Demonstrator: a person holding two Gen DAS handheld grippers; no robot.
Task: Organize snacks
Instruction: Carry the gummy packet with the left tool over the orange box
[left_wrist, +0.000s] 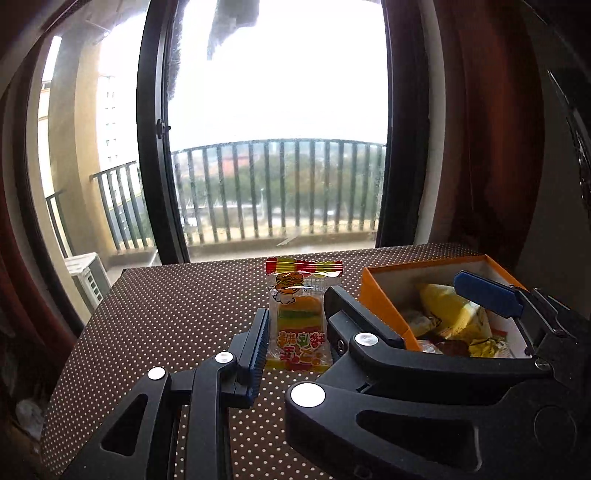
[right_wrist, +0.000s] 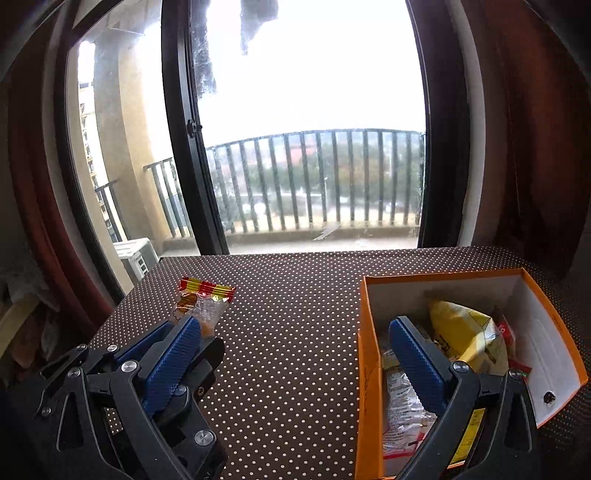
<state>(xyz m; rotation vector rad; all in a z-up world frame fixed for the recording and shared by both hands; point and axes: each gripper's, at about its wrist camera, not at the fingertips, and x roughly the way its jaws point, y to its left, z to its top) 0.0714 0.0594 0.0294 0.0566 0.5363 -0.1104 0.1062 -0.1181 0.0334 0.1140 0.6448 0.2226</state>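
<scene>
your left claw (left_wrist: 295, 325) is clamped on the burger gummy packet (left_wrist: 300, 314), lifted off the dotted bench (right_wrist: 295, 314). your right claw (right_wrist: 291, 354) hangs wide and empty at the orange box (right_wrist: 369, 332). next, carry the packet over the box and release.

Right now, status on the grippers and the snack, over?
Left gripper shut on burger gummy packet. Right gripper open, empty, one finger over orange box. Box top open, no obstruction seen.

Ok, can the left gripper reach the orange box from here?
Probably yes. The left gripper, shut on the candy packet, is just beside the box, whose top is open. The right gripper, open, has one finger over the box, which may crowd it.
</scene>
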